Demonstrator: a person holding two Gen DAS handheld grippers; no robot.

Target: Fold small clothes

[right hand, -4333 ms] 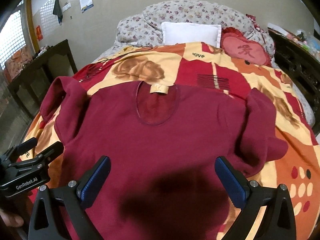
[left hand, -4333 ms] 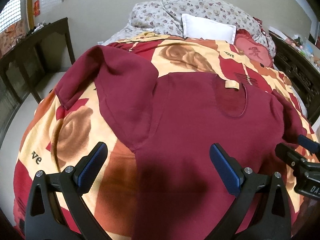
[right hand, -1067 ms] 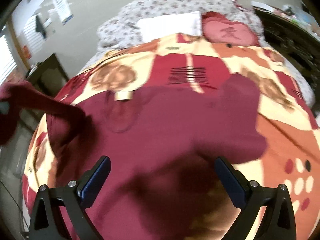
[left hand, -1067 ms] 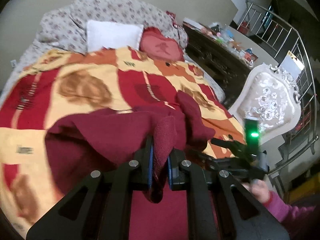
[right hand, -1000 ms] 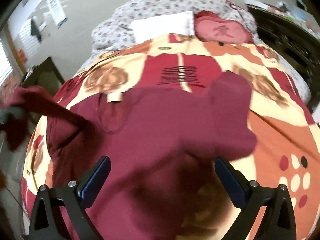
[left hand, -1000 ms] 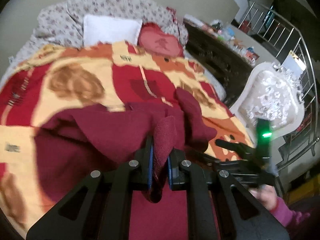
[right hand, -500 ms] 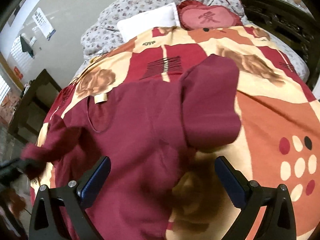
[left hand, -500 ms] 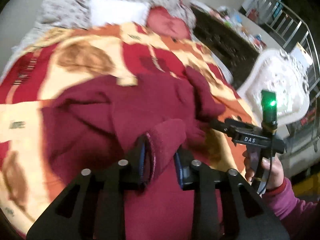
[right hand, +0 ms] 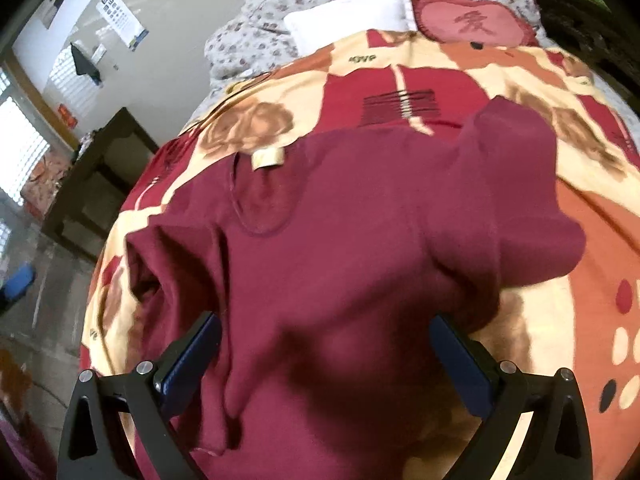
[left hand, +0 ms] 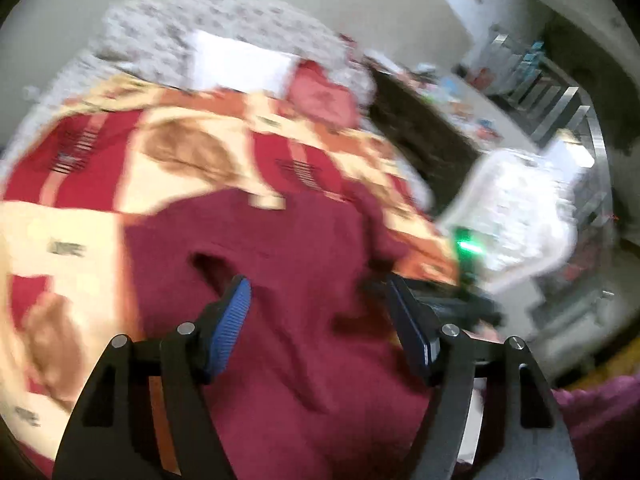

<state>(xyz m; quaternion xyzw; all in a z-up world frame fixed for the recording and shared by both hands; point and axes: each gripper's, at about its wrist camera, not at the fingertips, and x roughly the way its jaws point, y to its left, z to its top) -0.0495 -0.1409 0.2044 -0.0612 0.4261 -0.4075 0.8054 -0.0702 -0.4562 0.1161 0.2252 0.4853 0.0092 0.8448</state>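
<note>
Soft maroon knit top lies rumpled on floral bedspread; left gripper and right gripper jaws apart, holding nothing.

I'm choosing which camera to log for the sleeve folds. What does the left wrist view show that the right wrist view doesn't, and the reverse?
Only the left wrist view shows the other gripper's green light, the white ornate chair and the open left gripper; it is motion-blurred.

Only the right wrist view shows the unfolded sleeve lying out on the blanket, the eye chart, the dark side table and the open right gripper.

Both show the maroon shirt with its neck label, the rose-patterned blanket and the white pillow.
</note>
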